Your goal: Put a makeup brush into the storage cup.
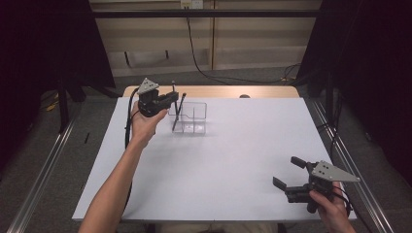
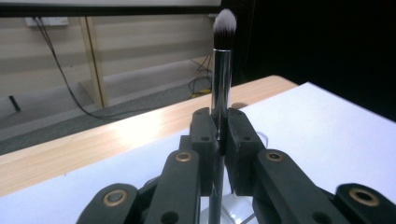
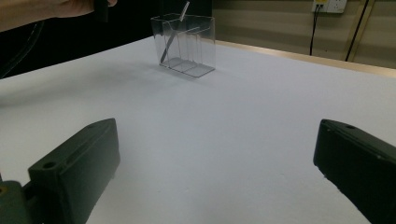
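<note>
the left hand-held gripper (image 1: 171,98) is pinching a makeup brush (image 2: 221,70), its jaws pressed tight on the metal handle. the left gripper view shows the brush upright, white-tipped bristles well above the jaws and the handle running down below them. from the high view the brush reads as a thin dark stick, but there you see the clear plastic organizer (image 1: 194,116) just beyond and below that gripper on the white bench (image 1: 233,160), with another slim stick leaning in its near compartment. the right hand-held gripper (image 1: 287,175) sits well apart at the bench's near corner, jaws spread with nothing between them; its own view looks across the bench to the organizer (image 3: 187,44).
</note>
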Demonstrator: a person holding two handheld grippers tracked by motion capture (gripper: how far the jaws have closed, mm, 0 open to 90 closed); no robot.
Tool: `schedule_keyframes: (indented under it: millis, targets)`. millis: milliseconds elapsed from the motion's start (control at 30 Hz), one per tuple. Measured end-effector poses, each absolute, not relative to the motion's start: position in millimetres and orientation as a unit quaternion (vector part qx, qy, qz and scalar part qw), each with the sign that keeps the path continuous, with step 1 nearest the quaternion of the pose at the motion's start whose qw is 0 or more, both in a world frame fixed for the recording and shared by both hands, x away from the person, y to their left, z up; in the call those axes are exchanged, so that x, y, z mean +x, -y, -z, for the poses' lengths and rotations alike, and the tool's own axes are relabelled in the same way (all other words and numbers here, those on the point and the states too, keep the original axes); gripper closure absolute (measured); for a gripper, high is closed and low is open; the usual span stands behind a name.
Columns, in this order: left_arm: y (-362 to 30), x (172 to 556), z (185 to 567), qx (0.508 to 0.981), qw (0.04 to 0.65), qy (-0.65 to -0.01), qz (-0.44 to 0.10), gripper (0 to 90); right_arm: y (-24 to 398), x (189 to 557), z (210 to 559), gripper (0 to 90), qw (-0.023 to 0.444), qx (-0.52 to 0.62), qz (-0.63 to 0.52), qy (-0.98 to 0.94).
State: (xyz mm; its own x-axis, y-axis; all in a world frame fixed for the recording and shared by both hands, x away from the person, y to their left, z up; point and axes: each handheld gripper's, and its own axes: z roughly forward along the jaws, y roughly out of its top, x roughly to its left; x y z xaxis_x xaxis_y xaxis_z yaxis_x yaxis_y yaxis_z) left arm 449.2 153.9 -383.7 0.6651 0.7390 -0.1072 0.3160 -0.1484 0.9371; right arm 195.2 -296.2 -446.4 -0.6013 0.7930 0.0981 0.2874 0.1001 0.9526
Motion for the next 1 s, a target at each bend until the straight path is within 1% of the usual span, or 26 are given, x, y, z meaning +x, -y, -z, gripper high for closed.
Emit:
schedule_keyframes:
  millis: [333,533,667,700,733,800,833,933,1000]
  targets:
    - [-155,448,396,0.734,0.536,-0.371,-0.191,83.4,296,195,446,0.0,0.231,0.382,-0.55,-0.706]
    - [-153,449,396,0.735,0.537,-0.367,-0.191,83.1,296,196,447,0.0,0.23,0.382,-0.55,-0.706]
    - [-151,449,398,0.735,0.539,-0.365,-0.191,78.9,296,195,447,0.0,0.229,0.381,-0.551,-0.706]
    - [-151,450,398,0.735,0.537,-0.364,-0.196,77.1,296,195,447,0.0,0.228,0.382,-0.551,-0.706]
    - [-152,450,398,0.734,0.536,-0.363,-0.204,73.3,296,195,447,0.0,0.229,0.381,-0.551,-0.706]
    - [-151,451,398,0.729,0.539,-0.368,-0.207,61.2,296,195,446,0.0,0.228,0.381,-0.552,-0.706]
    - [-152,451,398,0.728,0.538,-0.37,-0.21,58.0,296,195,446,0.0,0.229,0.381,-0.552,-0.706]
    - [-152,452,398,0.723,0.534,-0.377,-0.221,37.7,296,195,446,0.0,0.23,0.381,-0.552,-0.705]
    - [-153,452,398,0.722,0.537,-0.378,-0.216,34.0,296,195,446,0.0,0.23,0.38,-0.552,-0.705]
